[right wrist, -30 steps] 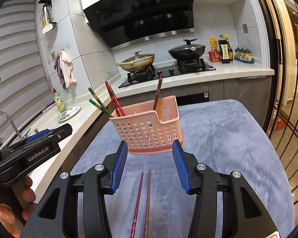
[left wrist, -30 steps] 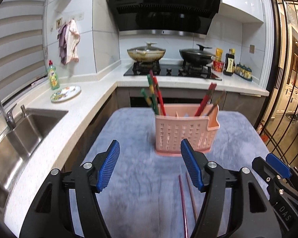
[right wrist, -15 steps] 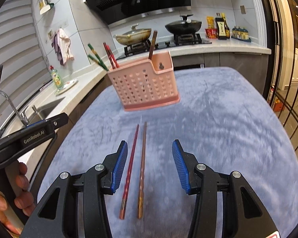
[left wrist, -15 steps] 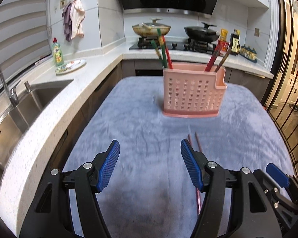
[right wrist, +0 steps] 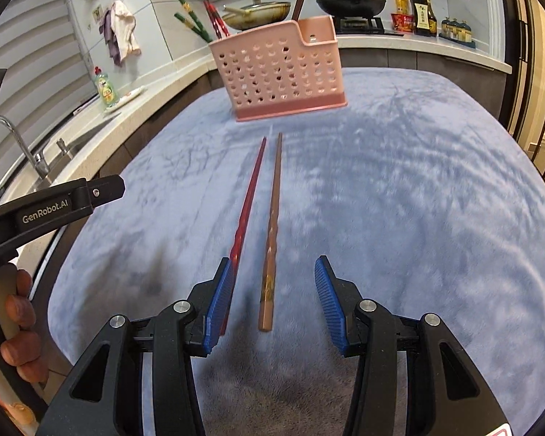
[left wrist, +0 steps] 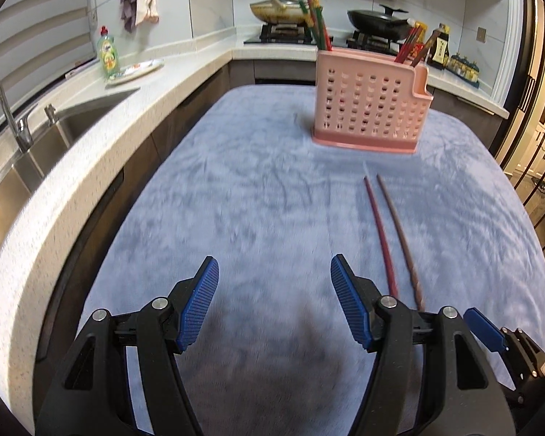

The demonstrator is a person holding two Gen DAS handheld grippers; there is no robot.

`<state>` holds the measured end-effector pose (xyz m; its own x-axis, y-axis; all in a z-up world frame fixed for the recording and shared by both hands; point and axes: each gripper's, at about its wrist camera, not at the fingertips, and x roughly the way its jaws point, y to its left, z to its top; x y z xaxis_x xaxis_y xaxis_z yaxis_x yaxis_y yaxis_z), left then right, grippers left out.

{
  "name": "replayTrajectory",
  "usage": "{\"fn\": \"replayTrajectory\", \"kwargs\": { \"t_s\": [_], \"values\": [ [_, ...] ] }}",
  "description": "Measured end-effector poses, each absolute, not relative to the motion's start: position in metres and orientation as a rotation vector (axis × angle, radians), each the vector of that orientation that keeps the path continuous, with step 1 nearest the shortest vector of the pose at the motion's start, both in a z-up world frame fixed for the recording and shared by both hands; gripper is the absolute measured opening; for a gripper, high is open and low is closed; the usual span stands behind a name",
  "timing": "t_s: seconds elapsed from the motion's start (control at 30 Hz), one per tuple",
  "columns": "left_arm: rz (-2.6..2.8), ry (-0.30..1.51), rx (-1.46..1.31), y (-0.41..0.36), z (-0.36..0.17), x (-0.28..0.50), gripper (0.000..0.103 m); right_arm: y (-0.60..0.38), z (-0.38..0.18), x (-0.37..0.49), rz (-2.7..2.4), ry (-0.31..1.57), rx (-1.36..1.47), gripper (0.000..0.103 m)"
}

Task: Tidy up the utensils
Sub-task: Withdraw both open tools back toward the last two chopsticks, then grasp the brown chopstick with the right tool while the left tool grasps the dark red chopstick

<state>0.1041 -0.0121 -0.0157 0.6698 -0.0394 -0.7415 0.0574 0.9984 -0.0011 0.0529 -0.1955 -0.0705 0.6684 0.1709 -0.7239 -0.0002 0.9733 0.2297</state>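
A pink perforated utensil basket stands at the far side of the blue-grey cloth, holding green, red and brown chopsticks. A red chopstick and a brown chopstick lie side by side on the cloth in front of it. My right gripper is open, low over their near ends; the brown one lies between the fingers, the red one runs by the left finger. My left gripper is open and empty, left of the chopsticks.
The cloth-covered table drops off at its left edge beside a white counter with a sink, a soap bottle and a plate. A stove with pans is at the back. The left gripper's body shows at the right view's left.
Both grippers have pulled back from the basket and dropped toward the cloth. The right gripper now straddles the near ends of the two loose chopsticks. Both stay open.
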Motion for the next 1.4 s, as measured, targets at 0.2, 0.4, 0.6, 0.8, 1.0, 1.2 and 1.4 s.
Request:
{"fn": "replayTrajectory", "kwargs": {
  "t_s": [0.2, 0.4, 0.6, 0.8, 1.0, 1.2, 1.4],
  "values": [
    [-0.05, 0.862, 0.031, -0.011, -0.026, 0.099, 0.064, -0.19, -0.085, 0.054, 0.099, 0.867, 0.196, 0.029],
    [-0.057, 0.877, 0.043, -0.015, -0.031, 0.096, 0.065, -0.188, -0.094, 0.054, 0.097, 0.878, 0.162, 0.019],
    [-0.062, 0.885, 0.052, -0.018, -0.034, 0.095, 0.065, -0.195, -0.093, 0.052, 0.089, 0.878, 0.164, 0.008],
    [-0.071, 0.898, 0.058, -0.023, -0.038, 0.094, 0.066, -0.207, -0.091, 0.044, 0.067, 0.873, 0.181, 0.008],
    [-0.095, 0.907, 0.063, -0.032, -0.041, 0.09, 0.074, -0.228, -0.089, 0.033, 0.034, 0.867, 0.223, 0.008],
    [-0.168, 0.948, 0.029, -0.047, -0.051, 0.083, 0.076, -0.243, -0.093, 0.021, 0.013, 0.872, 0.254, 0.008],
    [-0.232, 0.992, 0.014, -0.065, -0.063, 0.074, 0.079, -0.246, -0.094, 0.016, 0.014, 0.868, 0.265, 0.008]
  ]
}}
